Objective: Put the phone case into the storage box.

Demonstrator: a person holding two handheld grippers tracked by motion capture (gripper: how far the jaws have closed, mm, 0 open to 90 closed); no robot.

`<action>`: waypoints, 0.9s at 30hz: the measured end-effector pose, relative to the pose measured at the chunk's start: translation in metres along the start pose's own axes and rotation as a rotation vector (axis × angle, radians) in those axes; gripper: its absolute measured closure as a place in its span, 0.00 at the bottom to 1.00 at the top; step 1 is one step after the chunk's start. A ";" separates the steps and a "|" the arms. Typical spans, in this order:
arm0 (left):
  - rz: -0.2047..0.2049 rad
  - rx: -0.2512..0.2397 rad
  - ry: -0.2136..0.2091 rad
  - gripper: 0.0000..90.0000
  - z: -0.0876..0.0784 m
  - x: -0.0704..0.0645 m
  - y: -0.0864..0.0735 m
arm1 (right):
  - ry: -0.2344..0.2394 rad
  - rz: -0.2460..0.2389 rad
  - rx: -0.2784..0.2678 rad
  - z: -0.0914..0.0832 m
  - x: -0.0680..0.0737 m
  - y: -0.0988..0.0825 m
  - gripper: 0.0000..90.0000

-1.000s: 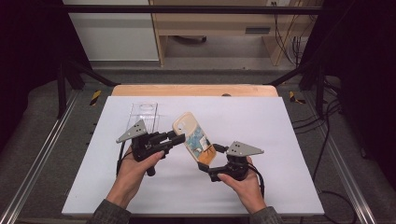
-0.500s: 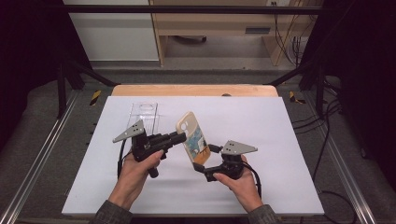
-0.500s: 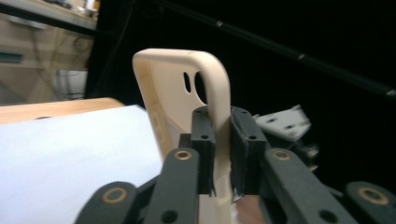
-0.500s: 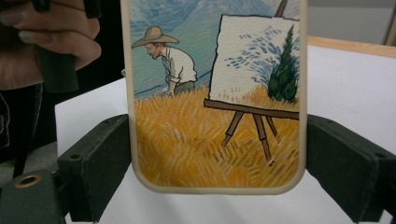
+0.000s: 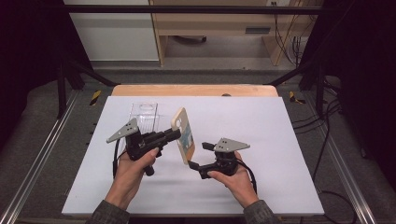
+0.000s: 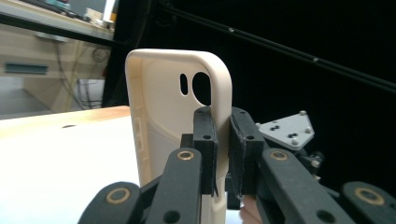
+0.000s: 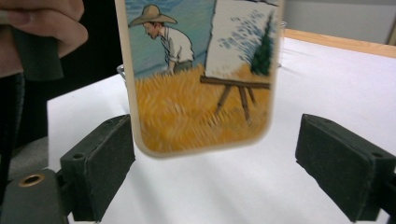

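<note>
pinching phone case (image 6: 163, 121) edge, left gripper (image 6: 223, 149) jaws; right gripper (image 7: 215, 177) jaws spread, case bottom between, untouched.

Left gripper (image 5: 175, 135) and right gripper (image 5: 192, 164) were matte black, each topped by a grey three-cornered plate with dark screws near its corners. Jaw linkages nearest those plates carried brass-coloured pivot bushings; the square black pads showed small recessed screw holes. A black cable trailed from each body. Sleeve cuffs were dark grey-green.
</note>
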State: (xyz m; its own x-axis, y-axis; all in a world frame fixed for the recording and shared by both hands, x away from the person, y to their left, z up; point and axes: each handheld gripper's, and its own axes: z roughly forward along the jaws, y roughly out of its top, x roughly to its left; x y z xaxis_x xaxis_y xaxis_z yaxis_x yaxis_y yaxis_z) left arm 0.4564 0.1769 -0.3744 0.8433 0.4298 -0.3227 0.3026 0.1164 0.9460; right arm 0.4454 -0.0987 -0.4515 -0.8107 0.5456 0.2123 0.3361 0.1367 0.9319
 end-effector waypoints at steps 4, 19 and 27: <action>0.013 -0.010 0.042 0.91 -0.007 0.001 0.003 | -0.044 -0.022 0.012 -0.004 0.000 0.001 0.10; 0.114 -0.052 0.199 0.91 -0.028 -0.006 0.019 | -0.225 -0.050 0.022 -0.029 -0.012 0.003 0.12; 0.150 -0.072 0.273 0.91 -0.036 -0.011 0.027 | -0.309 -0.051 -0.022 -0.044 -0.020 0.001 0.15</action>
State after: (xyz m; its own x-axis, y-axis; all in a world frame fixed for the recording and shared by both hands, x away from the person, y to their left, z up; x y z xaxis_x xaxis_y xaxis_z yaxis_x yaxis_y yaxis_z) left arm 0.4391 0.2076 -0.3446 0.7224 0.6706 -0.1685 0.1435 0.0930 0.9853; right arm 0.4410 -0.1464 -0.4420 -0.6412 0.7643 0.0687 0.2855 0.1545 0.9458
